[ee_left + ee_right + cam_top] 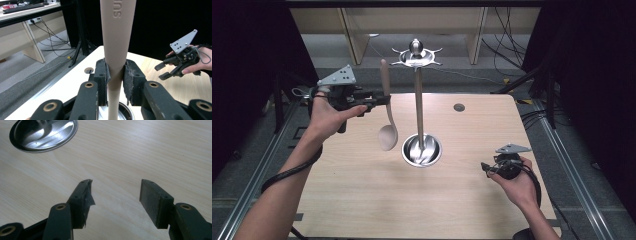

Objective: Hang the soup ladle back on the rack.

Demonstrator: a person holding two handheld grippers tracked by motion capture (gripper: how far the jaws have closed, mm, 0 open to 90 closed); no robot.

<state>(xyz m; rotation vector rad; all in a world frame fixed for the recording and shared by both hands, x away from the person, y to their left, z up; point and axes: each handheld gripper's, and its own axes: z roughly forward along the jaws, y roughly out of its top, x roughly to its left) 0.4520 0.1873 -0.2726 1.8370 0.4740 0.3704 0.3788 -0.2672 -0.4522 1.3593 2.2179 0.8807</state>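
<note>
A person's left gripper (pixel 382 97) holds a long beige spoon (pixel 387 107) upright in the air, bowl hanging down, just left of a tall metal utensil stand (pixel 418 90) whose round base sits near the middle of a light wooden table (pixel 362 190). The stand's top ring of hooks (pixel 416 56) is level with the tip of the spoon's handle. The likely next move, hanging the spoon on a hook, carries some risk: the grip sits partway along a smooth, tapering handle, so the spoon could swivel or slide down between the pads if it is jolted, and the low-hanging bowl could knock the pole or the shiny base and tip the stand. The hook is small, so the handle's end could miss it and the spoon would drop onto the table. In the left gripper view, the left gripper (pixel 115 75) has both pads pressed against the spoon (pixel 117 37) handle, clamped firmly on it. The right gripper (pixel 486 168) hovers low over the table's right side, well apart from the stand; in the right gripper view, the right gripper (pixel 115 192) has its jaws spread wide with nothing between them, only bare table below
</note>
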